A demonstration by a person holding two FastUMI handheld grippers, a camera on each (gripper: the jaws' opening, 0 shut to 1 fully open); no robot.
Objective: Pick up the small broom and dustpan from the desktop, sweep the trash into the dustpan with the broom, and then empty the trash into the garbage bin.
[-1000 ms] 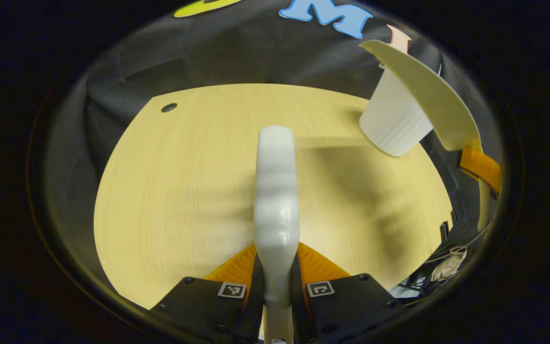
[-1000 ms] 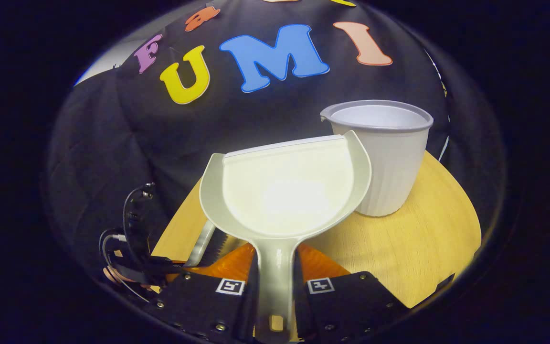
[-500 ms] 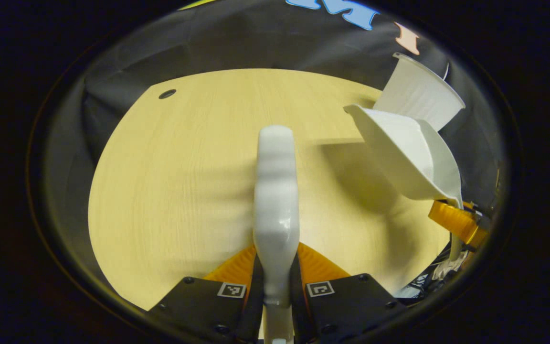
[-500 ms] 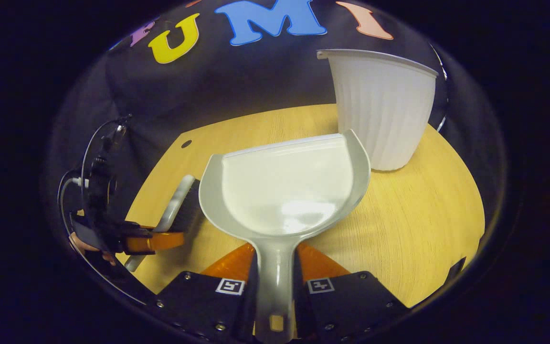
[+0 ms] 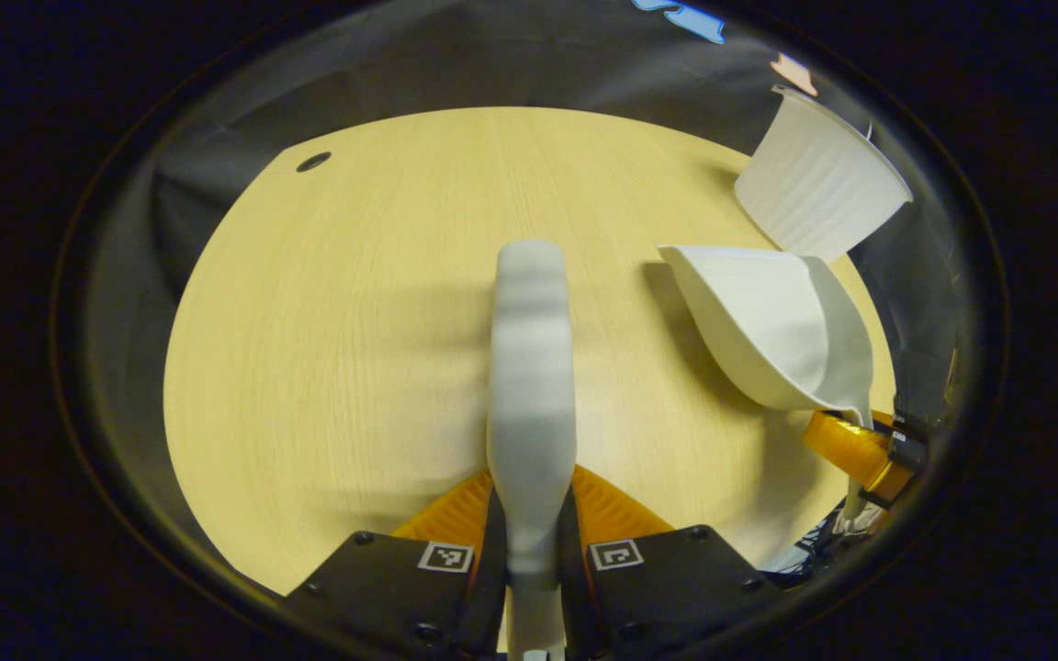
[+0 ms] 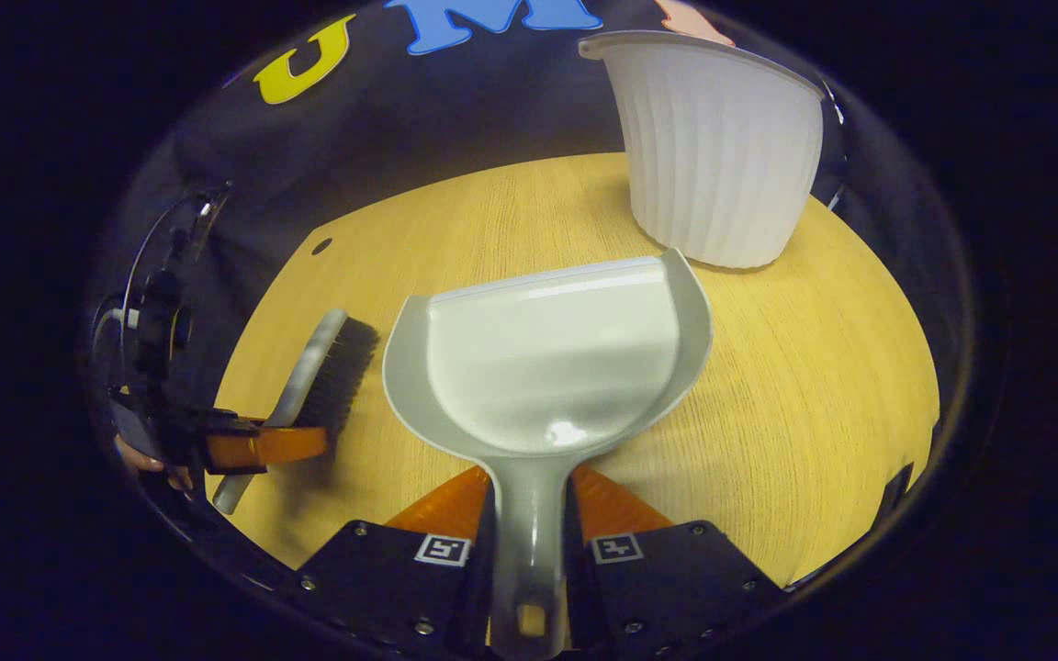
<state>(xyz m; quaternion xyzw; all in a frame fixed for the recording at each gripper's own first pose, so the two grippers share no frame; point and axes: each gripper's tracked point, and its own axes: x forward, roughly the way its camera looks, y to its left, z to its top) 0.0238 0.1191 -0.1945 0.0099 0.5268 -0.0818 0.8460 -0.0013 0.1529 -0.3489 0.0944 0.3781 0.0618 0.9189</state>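
Lowered toward the desk, right claw pinches dustpan; left claw pinches broom.

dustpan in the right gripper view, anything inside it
The dustpan pan looks bare: smooth inner surface with a glare spot, no trash on it. The desktop directly beneath it is covered, so what lies there cannot be seen.

Empty pale dustpan beside dark-bristled broom — ribbed white bin upright

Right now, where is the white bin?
In the right gripper view the garbage bin stands upright on the table's far right, just beyond the dustpan.
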